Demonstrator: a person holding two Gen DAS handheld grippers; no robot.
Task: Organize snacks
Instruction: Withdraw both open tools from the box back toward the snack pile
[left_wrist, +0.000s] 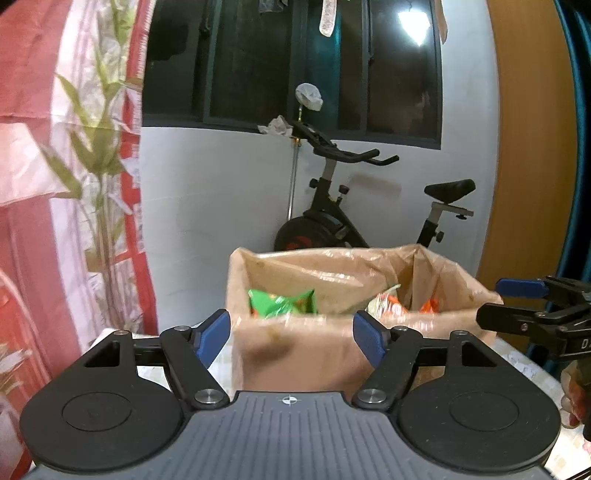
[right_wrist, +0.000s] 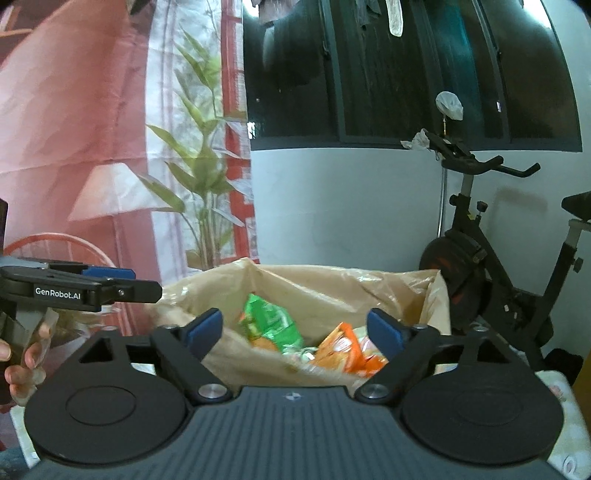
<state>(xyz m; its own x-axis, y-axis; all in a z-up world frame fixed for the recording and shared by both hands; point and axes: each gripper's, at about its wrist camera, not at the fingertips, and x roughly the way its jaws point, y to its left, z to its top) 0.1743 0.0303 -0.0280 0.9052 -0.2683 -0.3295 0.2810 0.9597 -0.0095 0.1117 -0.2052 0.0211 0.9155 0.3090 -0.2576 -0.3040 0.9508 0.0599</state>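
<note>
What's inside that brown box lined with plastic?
In the box: a green snack packet and orange packets. Anything beneath them, and the box's bottom, is covered.

I see a cardboard box lined with a crinkled tan plastic bag, standing upright and open on the table. Inside, a green snack packet lies tilted at about nine o'clock. Orange packets are heaped at about three o'clock, touching one another and partly blurred. A pale packet sits between green and orange.
</note>
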